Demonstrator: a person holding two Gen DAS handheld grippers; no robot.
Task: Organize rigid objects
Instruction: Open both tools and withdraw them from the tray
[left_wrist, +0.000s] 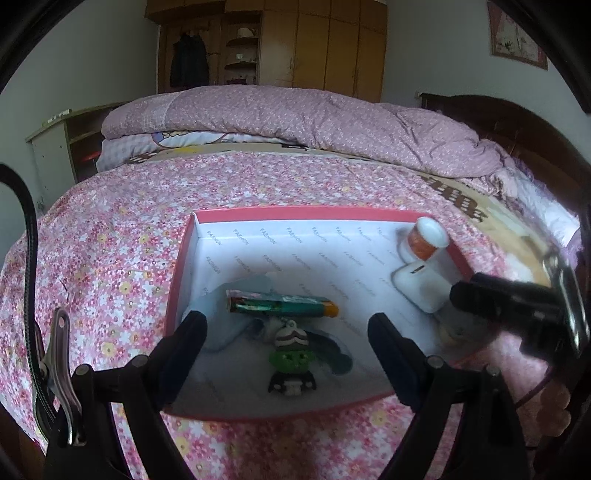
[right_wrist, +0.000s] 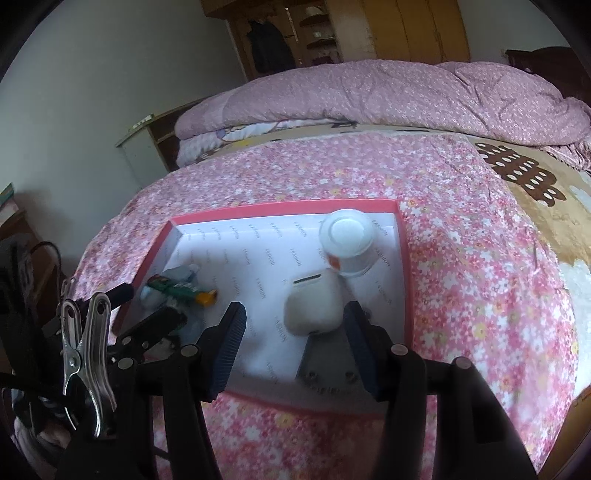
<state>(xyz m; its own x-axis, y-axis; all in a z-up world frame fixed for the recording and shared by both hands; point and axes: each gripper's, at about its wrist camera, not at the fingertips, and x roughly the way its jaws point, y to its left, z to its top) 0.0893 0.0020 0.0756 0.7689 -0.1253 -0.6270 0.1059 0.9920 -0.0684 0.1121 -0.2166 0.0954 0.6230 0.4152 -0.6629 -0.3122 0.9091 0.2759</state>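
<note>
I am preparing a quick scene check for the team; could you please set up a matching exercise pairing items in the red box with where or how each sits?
Column one:
1. white-lidded jar
2. white case
3. green tube
4. green-faced figurine

Column two:
A. between the open right gripper fingers
B. far right corner
C. lying on its side, orange cap
D. near edge, before the left gripper

Pairs: 1-B, 2-A, 3-C, 4-D
</note>
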